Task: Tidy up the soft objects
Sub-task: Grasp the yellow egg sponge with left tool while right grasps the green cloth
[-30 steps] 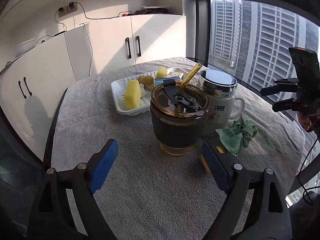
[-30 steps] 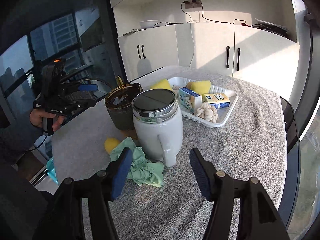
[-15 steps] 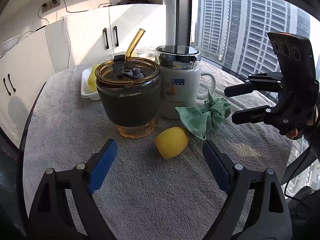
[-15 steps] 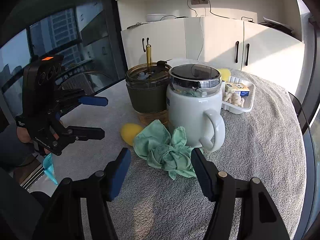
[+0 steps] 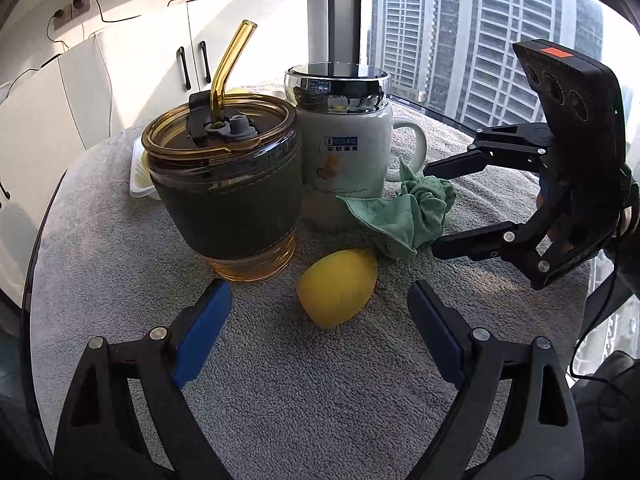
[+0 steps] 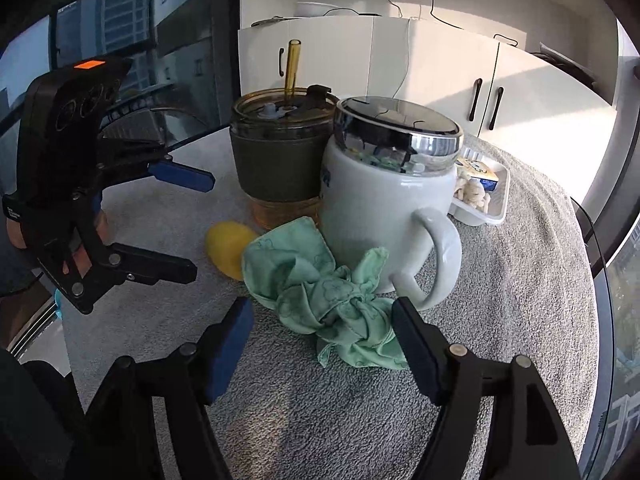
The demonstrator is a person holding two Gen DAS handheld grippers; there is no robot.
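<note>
Black claws (image 5: 318,326), blue pads (image 5: 202,332), silver screws.

Crumpled green cloth (image 6: 328,292) beside yellow sponge (image 5: 338,288)

**Around the soft things**

We see an amber glass tumbler (image 5: 224,192) with a dark sleeve and bent straw touching a white lidded mug (image 5: 344,152) on the grey towel-covered table (image 5: 320,400). Behind us stand white cabinets (image 6: 440,80); towers (image 5: 460,20) fill the window.

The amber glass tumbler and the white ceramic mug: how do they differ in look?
The amber glass tumbler wears a dark sleeve; the white ceramic mug is bare, with a printed logo. The tumbler has a bent straw and no handle; the mug has a handle and a chrome-rimmed lid. Both stand upright, side by side, on the grey towel.
</note>
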